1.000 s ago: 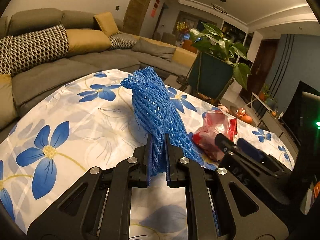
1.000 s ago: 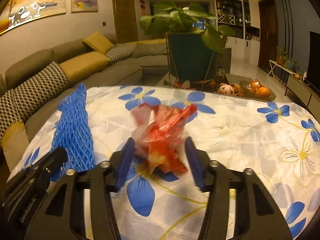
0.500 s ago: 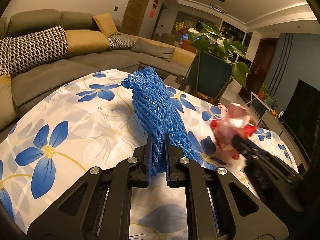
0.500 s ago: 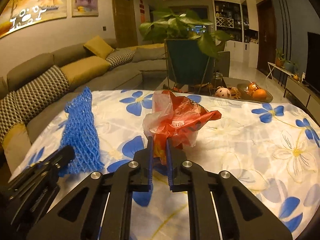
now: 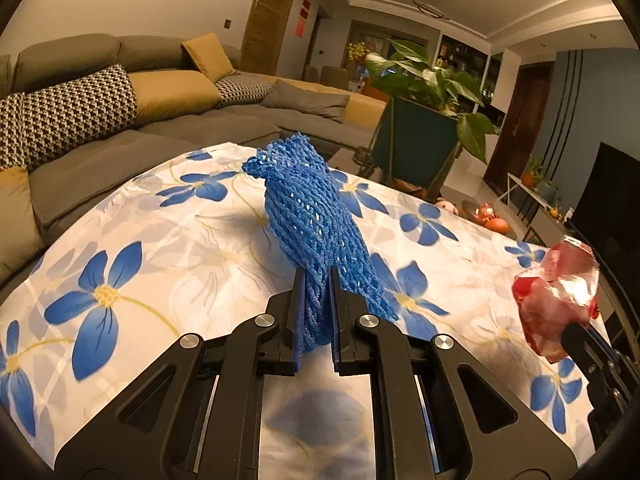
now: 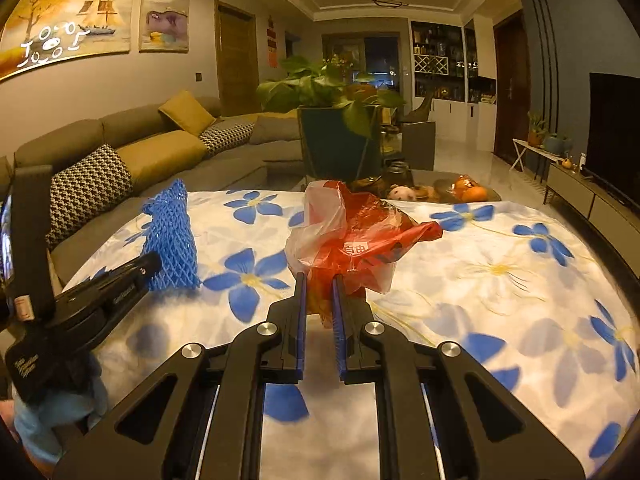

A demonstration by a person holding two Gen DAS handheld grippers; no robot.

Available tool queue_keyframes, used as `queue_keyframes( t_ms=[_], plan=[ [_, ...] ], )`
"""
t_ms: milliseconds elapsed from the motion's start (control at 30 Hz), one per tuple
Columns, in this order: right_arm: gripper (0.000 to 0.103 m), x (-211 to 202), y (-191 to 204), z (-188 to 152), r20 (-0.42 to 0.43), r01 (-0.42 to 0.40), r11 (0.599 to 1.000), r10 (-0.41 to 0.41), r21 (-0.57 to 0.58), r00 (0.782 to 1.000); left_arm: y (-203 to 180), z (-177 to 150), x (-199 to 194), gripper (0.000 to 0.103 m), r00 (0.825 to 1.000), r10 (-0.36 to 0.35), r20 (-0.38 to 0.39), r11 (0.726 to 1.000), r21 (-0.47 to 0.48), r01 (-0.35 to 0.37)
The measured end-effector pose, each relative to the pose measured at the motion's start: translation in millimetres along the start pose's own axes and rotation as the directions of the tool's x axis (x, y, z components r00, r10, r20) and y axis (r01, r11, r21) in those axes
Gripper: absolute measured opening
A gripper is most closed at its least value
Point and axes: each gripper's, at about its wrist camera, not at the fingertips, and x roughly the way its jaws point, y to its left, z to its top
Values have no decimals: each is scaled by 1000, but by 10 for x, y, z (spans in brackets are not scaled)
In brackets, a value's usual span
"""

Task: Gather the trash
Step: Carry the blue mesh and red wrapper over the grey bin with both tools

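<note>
Blue foam mesh sleeve [image 5: 316,236] pinched tight in left gripper [image 5: 315,320], crumpled red-and-clear plastic bag [image 6: 352,240] clamped in right gripper [image 6: 319,316], both lifted over the flowered tablecloth [image 6: 500,280], so pickup looks done, next probably hauling both off to some bin nowhere in view.

I'm working in a home living room. A long grey sofa [image 6: 168,148] with mustard and houndstooth cushions [image 6: 90,188] runs along the wall under framed paintings [image 6: 68,20]. A big potted plant [image 6: 332,120] stands past the table, which wears a white tablecloth [image 6: 500,280] printed with blue flowers. A dark television [image 6: 614,132] sits on a low cabinet to the right, and wooden doors [image 6: 236,56] open off the room.
</note>
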Motion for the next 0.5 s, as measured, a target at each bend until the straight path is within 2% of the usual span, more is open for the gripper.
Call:
queue_keyframes(
  t_ms=[267, 500],
  plan=[
    [12, -476, -224, -100, 22, 20, 1000, -20, 11, 1000, -229, -190, -477, 10, 1000, -9, 7, 999, 44, 9],
    [12, -894, -405, -204, 51, 50, 999, -51, 19, 997, -547, -312, -909, 10, 998, -39, 47, 995, 98, 35]
  ],
)
